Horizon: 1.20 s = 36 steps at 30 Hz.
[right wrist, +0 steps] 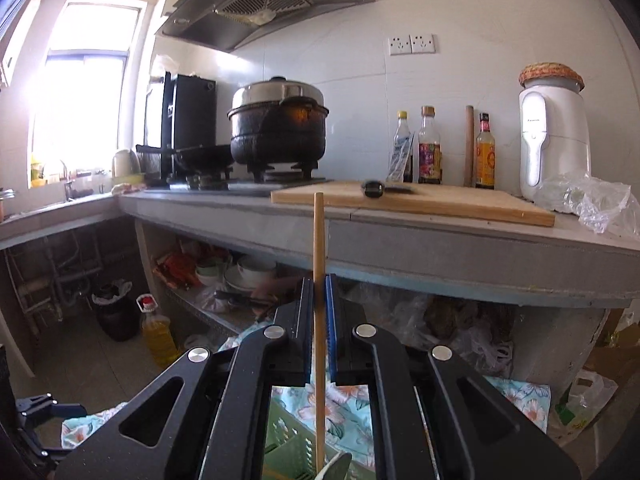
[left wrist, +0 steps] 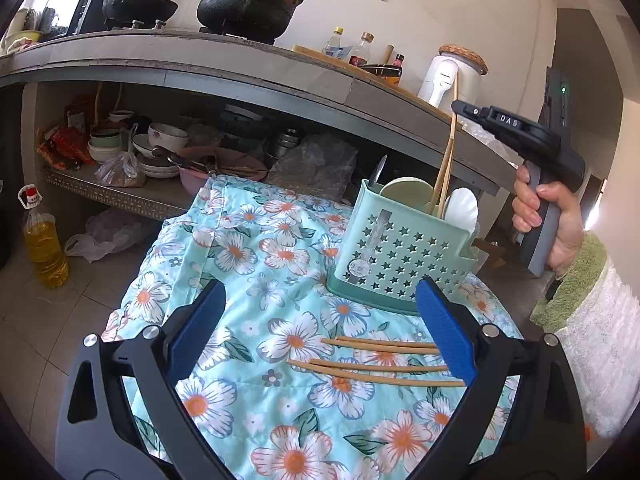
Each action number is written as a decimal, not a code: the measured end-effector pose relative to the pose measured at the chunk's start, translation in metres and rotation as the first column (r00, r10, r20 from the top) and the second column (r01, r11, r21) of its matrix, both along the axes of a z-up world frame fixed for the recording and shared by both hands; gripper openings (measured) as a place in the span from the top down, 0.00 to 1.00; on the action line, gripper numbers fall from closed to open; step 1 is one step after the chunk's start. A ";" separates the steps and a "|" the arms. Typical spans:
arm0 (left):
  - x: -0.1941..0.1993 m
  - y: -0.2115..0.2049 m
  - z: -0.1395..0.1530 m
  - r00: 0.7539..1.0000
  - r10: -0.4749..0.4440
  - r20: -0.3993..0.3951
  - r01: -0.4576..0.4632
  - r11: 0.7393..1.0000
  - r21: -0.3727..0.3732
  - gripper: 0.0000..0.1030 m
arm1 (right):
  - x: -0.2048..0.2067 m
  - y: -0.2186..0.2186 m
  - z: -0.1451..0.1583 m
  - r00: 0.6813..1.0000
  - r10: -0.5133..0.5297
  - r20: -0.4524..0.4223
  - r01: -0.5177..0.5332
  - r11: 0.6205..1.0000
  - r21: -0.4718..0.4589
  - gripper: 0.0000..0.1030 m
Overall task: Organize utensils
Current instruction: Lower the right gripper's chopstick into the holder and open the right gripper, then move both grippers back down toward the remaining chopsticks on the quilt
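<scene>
left gripper (left wrist: 320, 320): jaws spread wide, nothing between the blue pads, hanging low over the flowery cloth (left wrist: 248, 264)

loose chopsticks (left wrist: 380, 364): four of them flat on the cloth, at about 4 o'clock from the middle of the left wrist view, tips running under the right-hand blue pad, not gripped by anything

right gripper (right wrist: 319, 308): pinched tight on one chopstick (right wrist: 319, 240), which stands pretty much straight up, top end poking toward 12 o'clock above the pads, bottom end dropping toward 6 o'clock into the caddy below

right hand (left wrist: 548, 216): wrapped round the gripper handle, at 3 o'clock in the left wrist view, fuzzy green and white sleeve behind it

utensil caddy (left wrist: 400, 252): mint green, star-shaped holes, sits on the cloth just beyond the loose chopsticks, around 2 o'clock from them

inside the caddy: a pale cup (left wrist: 406, 190), a white spoon (left wrist: 462, 202), a metal utensil tip at the back; can't tell which compartment each is in

background: big black pot (right wrist: 278, 132) on the stove, wooden cutting board (right wrist: 416, 200) on the counter
</scene>
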<state>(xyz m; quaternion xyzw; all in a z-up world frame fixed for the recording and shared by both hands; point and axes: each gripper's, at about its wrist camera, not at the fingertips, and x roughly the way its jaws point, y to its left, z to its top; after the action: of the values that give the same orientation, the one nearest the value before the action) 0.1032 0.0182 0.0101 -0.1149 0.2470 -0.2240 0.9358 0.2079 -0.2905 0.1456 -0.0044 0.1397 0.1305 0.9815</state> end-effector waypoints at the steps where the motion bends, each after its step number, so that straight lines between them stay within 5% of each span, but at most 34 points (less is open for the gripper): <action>1: 0.000 0.000 0.000 1.000 -0.002 0.003 0.002 1.000 0.000 0.11 | -0.001 -0.001 -0.005 1.000 0.002 -0.011 -0.002 1.000 -0.006 0.94; 9: 0.006 -0.005 0.008 0.999 -0.026 0.032 0.026 1.000 -0.005 0.11 | -0.018 -0.011 -0.021 0.997 0.004 -0.076 -0.005 1.000 -0.023 0.93; 11: 0.007 -0.008 0.010 0.999 -0.033 0.039 0.033 0.999 -0.003 0.11 | -0.023 -0.016 -0.021 0.997 -0.005 -0.080 0.004 1.000 -0.014 0.85; 13: 0.008 -0.011 0.012 0.998 -0.041 0.044 0.041 0.999 -0.002 0.11 | -0.030 -0.021 -0.020 0.997 -0.022 -0.072 0.023 1.000 0.002 0.62; 17: 0.012 -0.018 0.020 0.997 -0.057 0.061 0.056 0.998 0.006 0.11 | -0.050 -0.036 -0.016 0.998 -0.043 -0.049 0.046 0.997 0.056 0.54; 28: 0.044 -0.031 0.049 0.993 -0.056 0.105 0.056 0.998 0.002 0.11 | -0.138 -0.063 -0.024 0.997 -0.080 0.003 0.078 0.982 0.172 0.50; 36: 0.045 -0.051 0.045 0.991 -0.112 0.070 0.111 0.994 0.011 0.22 | -0.168 -0.054 -0.090 0.979 -0.049 -0.196 0.095 0.967 0.236 0.50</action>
<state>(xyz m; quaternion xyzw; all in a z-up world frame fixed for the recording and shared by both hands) 0.1484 -0.0333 0.0555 -0.0895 0.2208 -0.2787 0.9303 0.0401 -0.3448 0.0555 0.1338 0.2148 0.1106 0.9611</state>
